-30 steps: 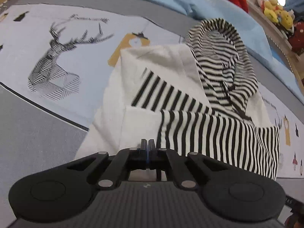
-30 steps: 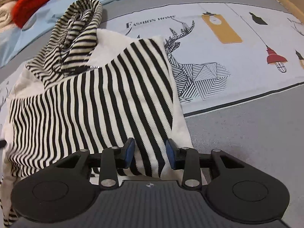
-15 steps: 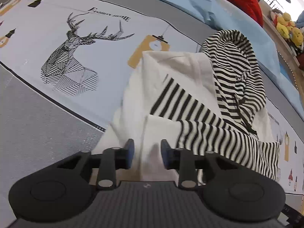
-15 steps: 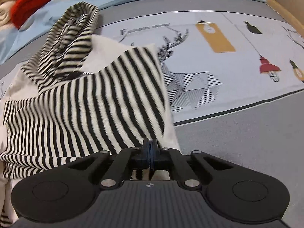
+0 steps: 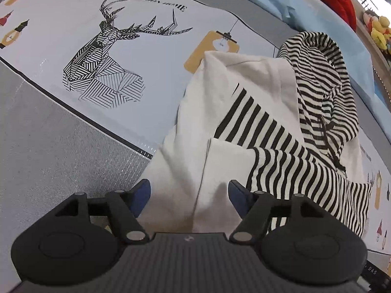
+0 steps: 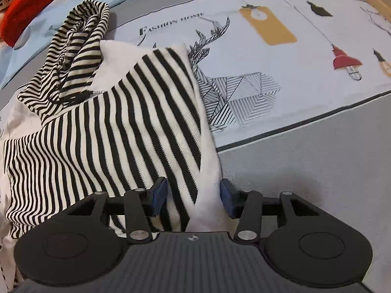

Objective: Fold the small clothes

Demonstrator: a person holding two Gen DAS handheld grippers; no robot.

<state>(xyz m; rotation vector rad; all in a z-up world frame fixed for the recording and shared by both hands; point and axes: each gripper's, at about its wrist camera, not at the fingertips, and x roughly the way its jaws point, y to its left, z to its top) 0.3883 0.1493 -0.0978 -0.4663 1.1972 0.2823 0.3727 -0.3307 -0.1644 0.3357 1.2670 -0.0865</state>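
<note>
The hoodie (image 5: 256,131) lies partly folded on a printed sheet (image 5: 146,56), long axis running away from both grippers, striped hood (image 6: 80,39) at the far end. The left gripper (image 5: 189,197) is spread over the white hem edge; the right gripper (image 6: 193,200) is spread over the striped near corner, cloth between its jaws but not pinched. Both sit equally close to the hem. The sheet reads "FASHION HOME" (image 6: 171,23) beside a deer print (image 5: 107,56).
</note>
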